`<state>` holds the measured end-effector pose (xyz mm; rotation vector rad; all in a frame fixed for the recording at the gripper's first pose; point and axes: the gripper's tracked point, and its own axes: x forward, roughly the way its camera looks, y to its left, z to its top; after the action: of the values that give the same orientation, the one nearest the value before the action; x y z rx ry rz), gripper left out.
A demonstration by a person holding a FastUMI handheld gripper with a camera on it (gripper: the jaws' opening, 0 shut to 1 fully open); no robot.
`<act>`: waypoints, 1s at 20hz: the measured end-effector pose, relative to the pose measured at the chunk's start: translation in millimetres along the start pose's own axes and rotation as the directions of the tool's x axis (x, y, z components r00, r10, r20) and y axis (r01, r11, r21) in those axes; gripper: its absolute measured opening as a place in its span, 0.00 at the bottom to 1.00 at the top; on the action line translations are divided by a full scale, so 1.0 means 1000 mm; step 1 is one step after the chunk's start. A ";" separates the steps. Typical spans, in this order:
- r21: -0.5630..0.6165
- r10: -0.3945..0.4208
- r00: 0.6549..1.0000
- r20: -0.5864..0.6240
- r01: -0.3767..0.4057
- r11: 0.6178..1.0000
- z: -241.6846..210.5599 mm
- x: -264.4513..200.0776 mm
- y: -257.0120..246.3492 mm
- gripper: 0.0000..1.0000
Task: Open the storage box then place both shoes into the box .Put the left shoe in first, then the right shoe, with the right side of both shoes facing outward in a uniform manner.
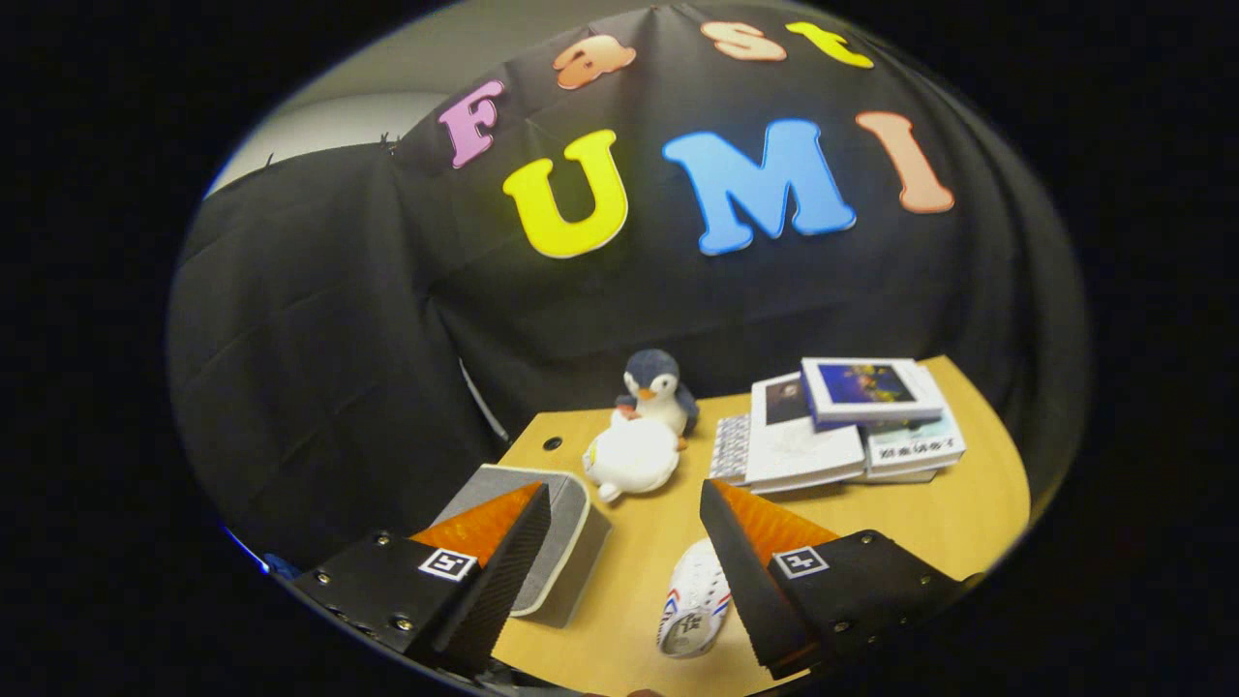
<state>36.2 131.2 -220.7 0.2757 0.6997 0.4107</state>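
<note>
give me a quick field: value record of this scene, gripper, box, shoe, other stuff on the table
gripper: gripper open, fingers apart, nothing between the pads
storage box: grey box lying on the table, partly behind one finger; lid state cannot tell
shoe: one white shoe on the table, beside the inner edge of the other finger
table: wooden table
beyond the fingers: white plush toy with a penguin plush right behind it
books: stack of books beside the plush toys
task progress: shoe not yet in the box
</note>
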 end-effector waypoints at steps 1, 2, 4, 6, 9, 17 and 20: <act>0.068 0.055 0.997 -0.049 -0.052 0.996 -0.015 0.011 0.007 0.97; 0.151 0.105 0.991 -0.089 -0.091 0.984 -0.029 0.019 0.013 0.97; 0.313 0.199 0.969 -0.145 -0.146 0.939 -0.050 0.036 0.022 0.97; 0.458 0.269 0.948 -0.171 -0.166 0.874 -0.066 0.054 0.027 0.97; 0.574 0.337 0.920 -0.203 -0.167 0.802 -0.085 0.073 0.031 0.97; 0.654 0.489 0.833 -0.259 -0.221 0.724 -0.138 0.127 0.052 0.97; 0.675 0.534 0.800 -0.273 -0.235 0.699 -0.150 0.138 0.061 0.97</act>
<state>14.4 264.0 -386.1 1.0005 1.2470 0.6711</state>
